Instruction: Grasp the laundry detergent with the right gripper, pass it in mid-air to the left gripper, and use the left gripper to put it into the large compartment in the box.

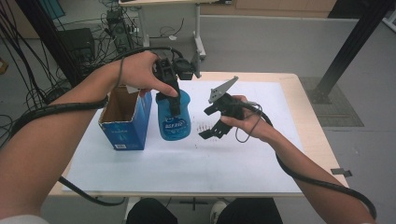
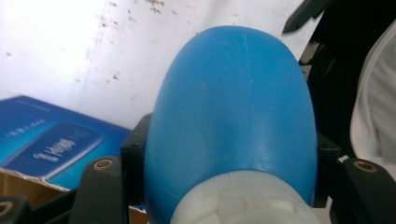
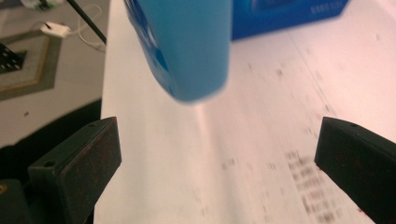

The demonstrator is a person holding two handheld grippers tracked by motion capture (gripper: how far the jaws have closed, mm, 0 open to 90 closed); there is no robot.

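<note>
- Centre of the high view: the left gripper (image 1: pixel 173 100) pinches a blue plastic bottle (image 1: pixel 173 122) from above, beside an open blue carton (image 1: pixel 125 122).
- Right of centre, the right gripper (image 1: pixel 215 123) hangs with jaws spread and empty above the white table sheet (image 1: pixel 261 154).

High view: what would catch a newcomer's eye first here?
The blue plastic bottle stands mid-table, clamped from above near its neck by the left tool. Beside it, on its left, an open blue cardboard box stands on the white sheet. The right tool sits right of the bottle, jaws wide apart with nothing between them.
</note>
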